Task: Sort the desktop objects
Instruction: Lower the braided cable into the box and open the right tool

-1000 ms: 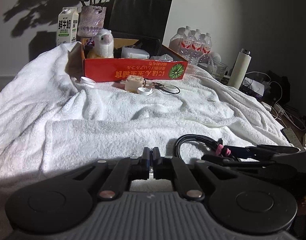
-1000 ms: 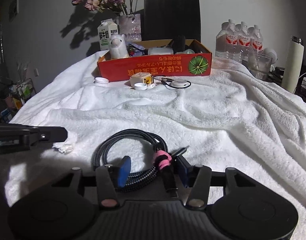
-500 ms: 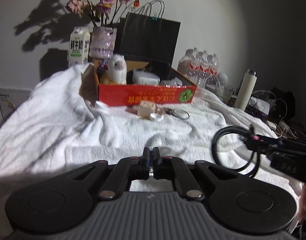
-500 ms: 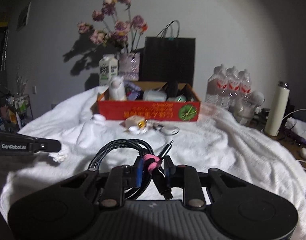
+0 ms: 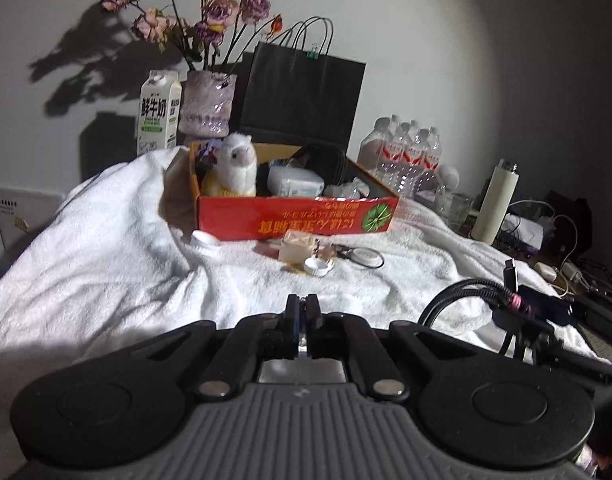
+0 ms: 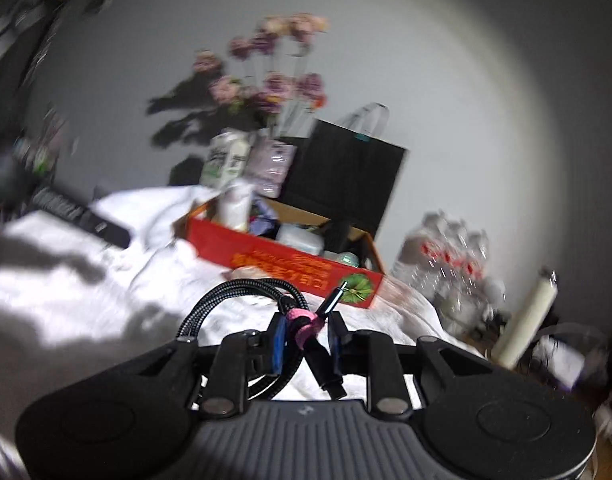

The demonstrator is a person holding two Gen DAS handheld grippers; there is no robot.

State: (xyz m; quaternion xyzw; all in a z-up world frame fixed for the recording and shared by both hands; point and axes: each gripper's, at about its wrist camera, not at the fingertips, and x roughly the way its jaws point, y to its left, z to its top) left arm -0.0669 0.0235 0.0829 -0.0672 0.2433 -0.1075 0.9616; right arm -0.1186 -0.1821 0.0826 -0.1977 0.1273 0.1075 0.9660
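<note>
A thick white terry towel (image 5: 106, 264), rumpled into soft folds, covers the worktop. At the far left of the back row stands a gabled white milk carton (image 5: 160, 114) with green print, and just beside it a lilac textured glass vase (image 5: 208, 106) of dried pink and purple roses. In front of them sits a shallow red cardboard box (image 5: 298, 218) with upside-down yellow lettering and a green round emblem; a fluffy white alpaca toy (image 5: 236, 168) stands upright in its left corner, with a pale rectangular packet and dark items further right inside. Behind the box rises a matte black paper bag (image 5: 302, 100) with thin loop handles. On the towel before the box lie a round white lid (image 5: 206, 242), a small beige block (image 5: 296, 248) and another white cap (image 5: 317, 267).

The left hand-held gripper (image 5: 302, 310) sits low in the middle of its view, its black fingers pressed together with nothing between them.

Further right, a shrink-wrapped pack of clear water bottles (image 5: 405, 156) and a tall cream cylindrical flask (image 5: 497, 204) stand off the towel's edge. The right hand-held gripper (image 6: 306, 338) is clamped on the coiled black braided cable (image 6: 242, 300) at its pink band — the coil is lifted off the towel, one metal-tipped plug pointing up toward the box. That view is motion-blurred.
</note>
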